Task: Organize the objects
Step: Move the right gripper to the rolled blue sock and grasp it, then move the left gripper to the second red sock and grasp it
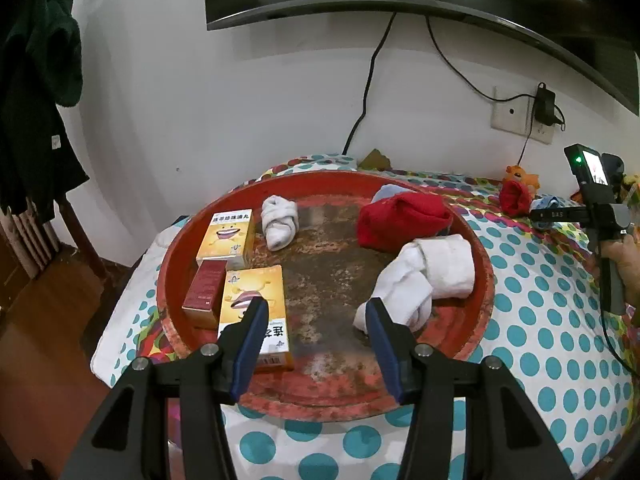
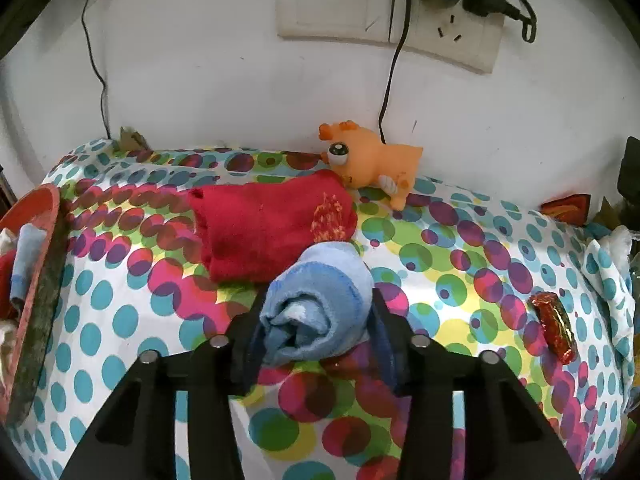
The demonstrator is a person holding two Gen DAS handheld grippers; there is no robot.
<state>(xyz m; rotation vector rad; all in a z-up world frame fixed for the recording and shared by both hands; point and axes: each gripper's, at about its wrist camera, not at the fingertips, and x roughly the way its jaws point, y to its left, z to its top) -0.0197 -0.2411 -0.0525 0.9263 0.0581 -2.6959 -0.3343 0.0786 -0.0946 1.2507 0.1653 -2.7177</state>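
A round red tray [image 1: 486, 280] holds two yellow boxes [image 1: 228, 238], a dark red box [image 1: 205, 288], a small white sock roll [image 1: 280, 220], a red sock [image 1: 400, 220] and a big white sock bundle [image 1: 428, 276]. My left gripper [image 1: 316, 312] is open and empty above the tray's near part. My right gripper [image 2: 316, 304] is shut on a rolled blue sock [image 2: 316, 308] over the dotted cloth. A red sock [image 2: 268, 224] lies just beyond it. The tray's rim [image 2: 36, 280] shows at the left of the right wrist view.
An orange toy animal [image 2: 372, 160] stands by the wall behind the red sock. A red wrapped candy [image 2: 554, 326] lies at the right on the dotted cloth [image 2: 460, 264]. Cables and a wall socket [image 2: 388, 4] hang above. A dark coat [image 1: 32, 92] hangs at far left.
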